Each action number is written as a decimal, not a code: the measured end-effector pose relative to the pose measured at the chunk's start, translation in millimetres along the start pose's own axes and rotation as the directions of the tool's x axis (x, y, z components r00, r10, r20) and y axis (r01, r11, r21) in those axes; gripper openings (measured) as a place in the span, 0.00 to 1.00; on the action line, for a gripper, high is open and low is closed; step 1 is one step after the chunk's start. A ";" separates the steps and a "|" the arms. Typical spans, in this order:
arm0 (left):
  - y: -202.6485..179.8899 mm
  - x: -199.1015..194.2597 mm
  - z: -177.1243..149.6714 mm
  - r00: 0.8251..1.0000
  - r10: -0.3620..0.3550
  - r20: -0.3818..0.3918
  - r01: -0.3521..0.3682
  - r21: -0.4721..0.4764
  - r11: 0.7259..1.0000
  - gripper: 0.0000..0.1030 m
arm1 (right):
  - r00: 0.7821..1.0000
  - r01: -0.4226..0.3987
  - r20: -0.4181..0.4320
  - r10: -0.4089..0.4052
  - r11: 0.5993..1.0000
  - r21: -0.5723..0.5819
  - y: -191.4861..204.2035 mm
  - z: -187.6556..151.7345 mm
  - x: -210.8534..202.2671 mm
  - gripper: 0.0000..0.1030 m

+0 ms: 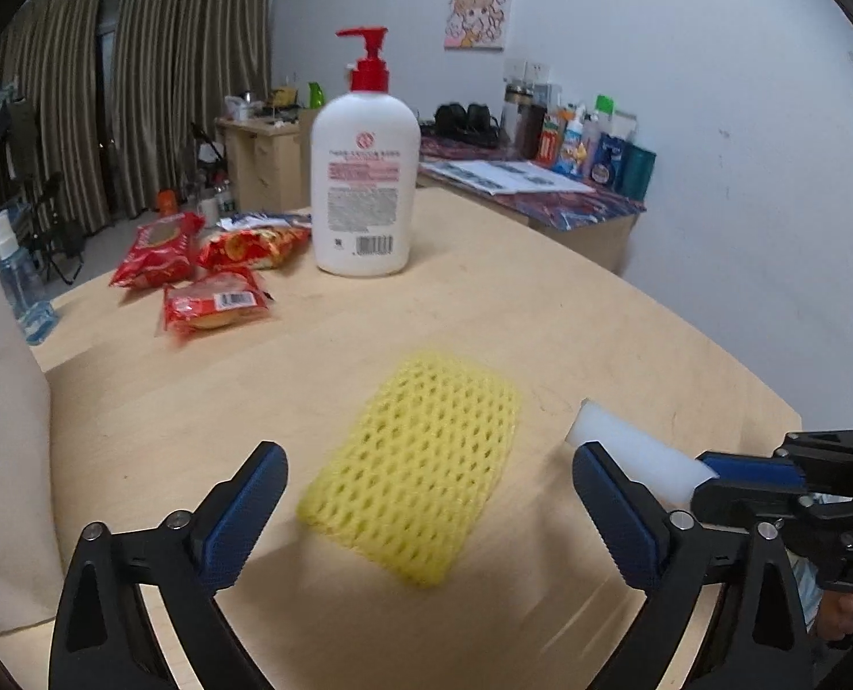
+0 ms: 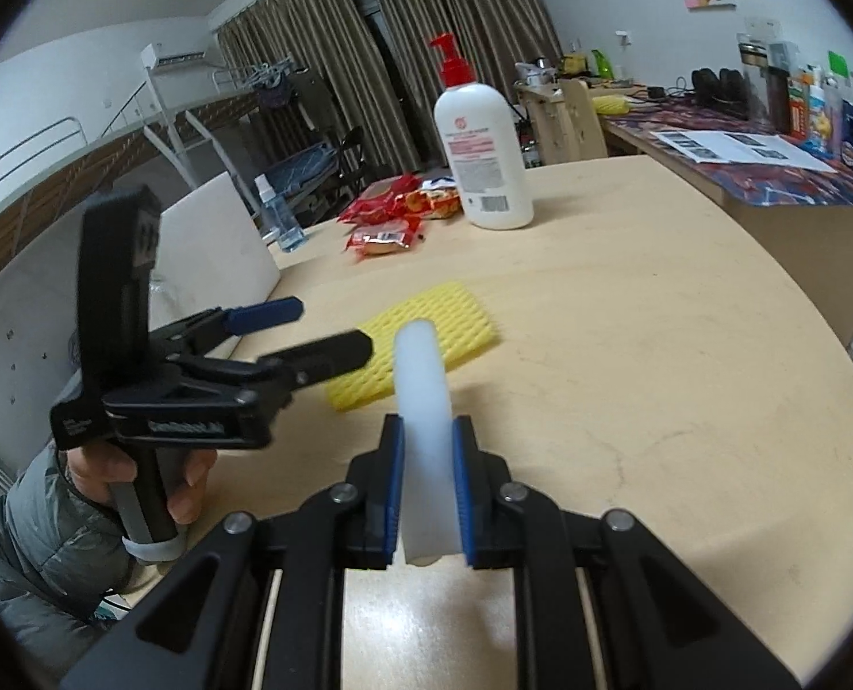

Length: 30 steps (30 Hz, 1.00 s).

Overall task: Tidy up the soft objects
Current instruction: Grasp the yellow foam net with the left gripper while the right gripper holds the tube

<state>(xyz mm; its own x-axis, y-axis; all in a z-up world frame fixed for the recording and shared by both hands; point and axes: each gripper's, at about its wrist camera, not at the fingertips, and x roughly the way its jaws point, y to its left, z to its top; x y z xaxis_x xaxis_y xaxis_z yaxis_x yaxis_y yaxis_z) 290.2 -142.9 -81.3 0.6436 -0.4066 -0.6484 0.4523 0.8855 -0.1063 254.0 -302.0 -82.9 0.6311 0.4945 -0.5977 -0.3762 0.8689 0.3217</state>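
A white foam strip (image 2: 422,402) is clamped between the pads of the right gripper (image 2: 426,489) and juts out toward 12 o'clock. The left gripper (image 1: 426,517) is spread wide, nothing pinched; a yellow foam net (image 1: 421,466) lies flat on the desk (image 1: 599,316) just ahead at 12 o'clock. Farther off, red snack packets (image 1: 208,270) are seen at 11 o'clock, beside a white pump bottle (image 1: 363,184).

Setting was a lived-in bedroom or dorm-style room, not a lab. Evidence: a metal loft bed (image 2: 156,115) with ladder, striped full-length curtains (image 1: 185,69), a wall air conditioner (image 2: 176,52), a cartoon poster (image 1: 478,14), and a side desk (image 1: 570,201) along the wall crowded with toiletries. The wooden tabletop (image 1: 541,316) carried snack packets (image 1: 196,264) near its far edge.
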 end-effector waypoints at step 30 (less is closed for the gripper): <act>-3.0 -36.1 -6.5 0.991 0.130 0.021 -0.130 0.035 0.991 0.10 | 0.997 0.049 0.050 -0.051 0.998 0.038 -1.5 0.9 -12.6 0.19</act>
<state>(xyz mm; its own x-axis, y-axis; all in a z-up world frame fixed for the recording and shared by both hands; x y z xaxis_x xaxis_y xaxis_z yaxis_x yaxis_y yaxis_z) 261.6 -129.4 -62.4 0.7097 -0.2931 -0.6406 0.3859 0.9225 0.0054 247.2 -309.5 -75.2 0.6827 0.4501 -0.5757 -0.3191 0.8923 0.3193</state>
